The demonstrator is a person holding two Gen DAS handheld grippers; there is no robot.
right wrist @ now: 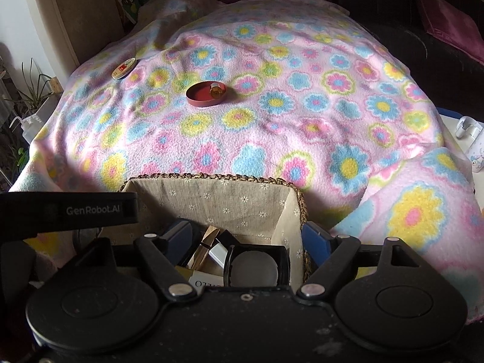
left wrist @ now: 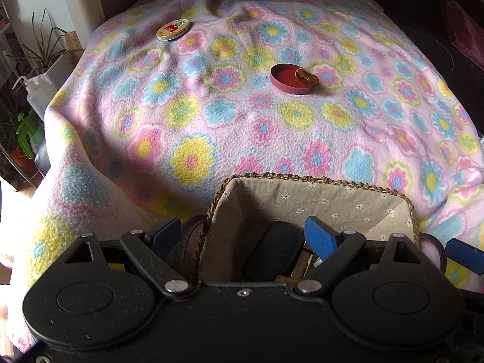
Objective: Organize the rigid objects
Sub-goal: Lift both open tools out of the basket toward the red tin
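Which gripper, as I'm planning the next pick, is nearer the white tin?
Left, probably. The left gripper straddles the basket's left wall, on the side of the white tin; the right gripper straddles its right wall, farther away.

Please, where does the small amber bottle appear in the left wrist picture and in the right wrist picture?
Left wrist: amber bottle lies right of centre, in the upper half, on the red lid.
Right wrist: amber bottle is left of centre, on the same lid.
Shared landmark: the woven basket at bottom centre.
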